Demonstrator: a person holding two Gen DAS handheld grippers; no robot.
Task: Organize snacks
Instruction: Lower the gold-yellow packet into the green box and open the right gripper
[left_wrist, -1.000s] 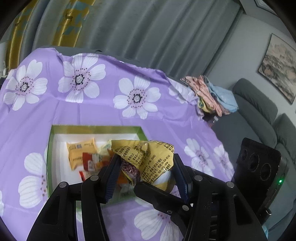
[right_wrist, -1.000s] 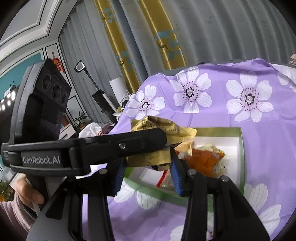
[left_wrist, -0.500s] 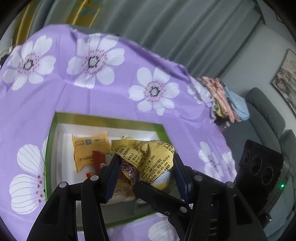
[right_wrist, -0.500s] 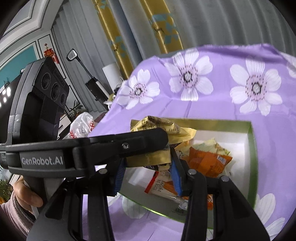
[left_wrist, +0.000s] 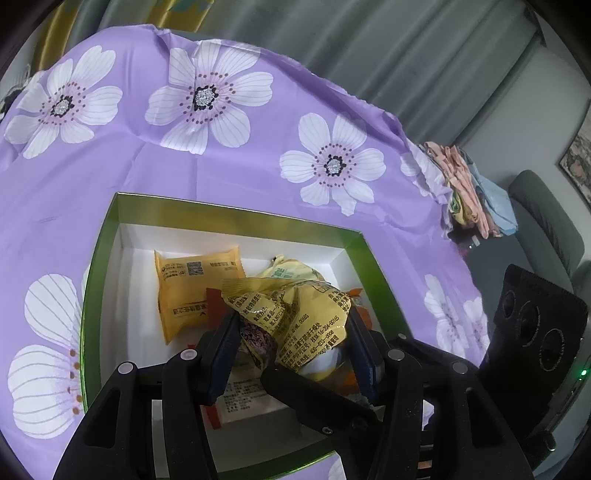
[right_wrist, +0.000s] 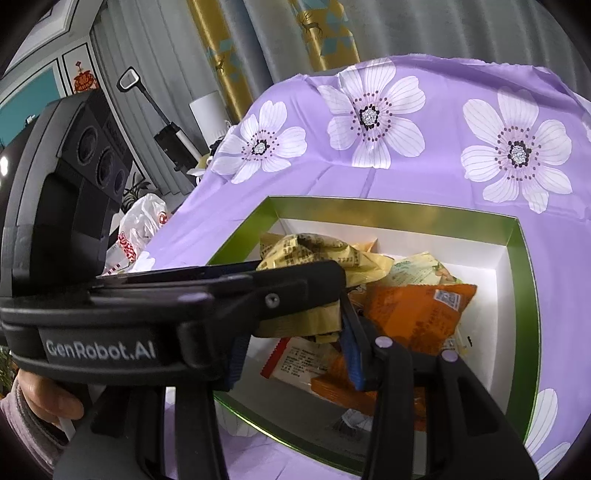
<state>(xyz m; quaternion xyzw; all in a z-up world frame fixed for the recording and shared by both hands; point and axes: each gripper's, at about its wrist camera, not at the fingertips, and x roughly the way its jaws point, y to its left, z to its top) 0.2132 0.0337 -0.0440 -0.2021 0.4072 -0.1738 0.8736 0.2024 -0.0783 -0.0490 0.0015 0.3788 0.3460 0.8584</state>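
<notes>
Both pairs of blue-padded black fingers clamp one crumpled yellow foil snack packet: the left gripper and the right gripper grip it from opposite sides. It hangs above the green-rimmed white cardboard box, which holds an orange snack pouch and a flat yellow biscuit packet. Under the box lies a purple tablecloth with white flowers.

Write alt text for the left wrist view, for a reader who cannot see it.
The left tongs grip a crumpled yellow snack packet above an open green-rimmed box of wrapped snacks, an orange packet among them. The box sits on a purple floral tablecloth; grey curtains hang behind.
</notes>
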